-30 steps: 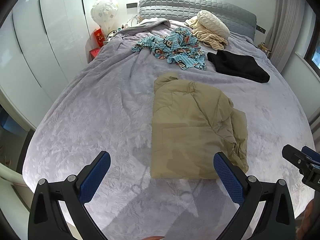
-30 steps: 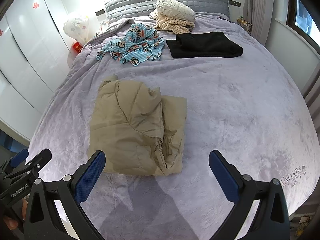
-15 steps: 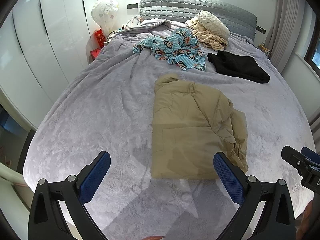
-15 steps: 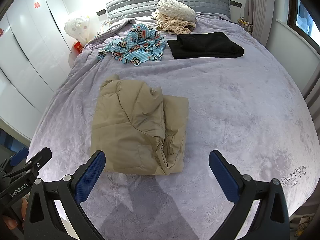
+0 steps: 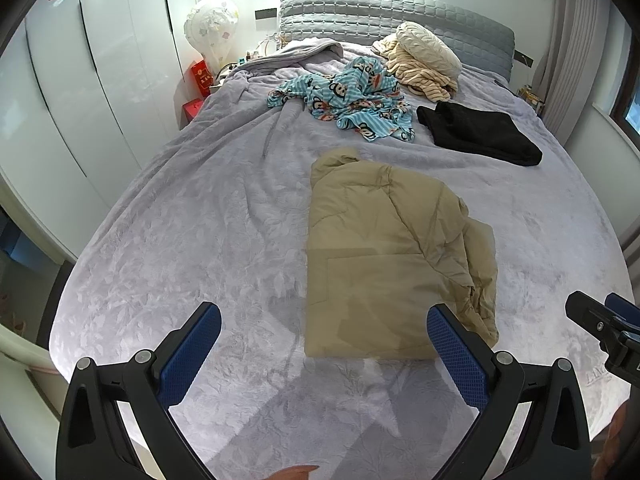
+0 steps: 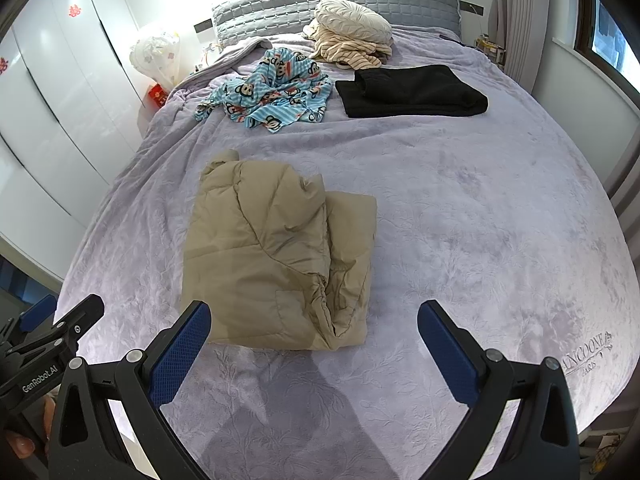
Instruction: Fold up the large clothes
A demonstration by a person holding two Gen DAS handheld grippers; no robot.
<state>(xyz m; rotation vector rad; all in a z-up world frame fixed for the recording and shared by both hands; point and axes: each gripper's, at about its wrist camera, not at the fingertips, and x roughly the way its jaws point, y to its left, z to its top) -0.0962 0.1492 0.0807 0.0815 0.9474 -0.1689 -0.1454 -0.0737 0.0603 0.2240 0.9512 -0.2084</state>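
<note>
A tan padded jacket (image 5: 392, 264) (image 6: 276, 256) lies folded into a rough rectangle on the lilac bedspread (image 5: 200, 240) (image 6: 480, 220), with its hood end pointing toward the headboard. My left gripper (image 5: 324, 344) hangs open over the near edge of the bed, with its right pad (image 5: 456, 348) in front of the jacket's near right corner. My right gripper (image 6: 314, 340) is open too, just short of the jacket's near edge. Neither holds anything.
Further up the bed lie a blue cartoon-print garment (image 5: 352, 100) (image 6: 276, 88), a folded black garment (image 5: 476, 132) (image 6: 408, 90) and a cream pillow on a striped blanket (image 5: 424, 56) (image 6: 352, 36). White wardrobes (image 5: 80, 92) line the left side; a curtain and window stand at right.
Both grippers have drifted slightly back and up, so the bed sits a little lower in view. The jacket has not moved. Both grippers stayed open.
</note>
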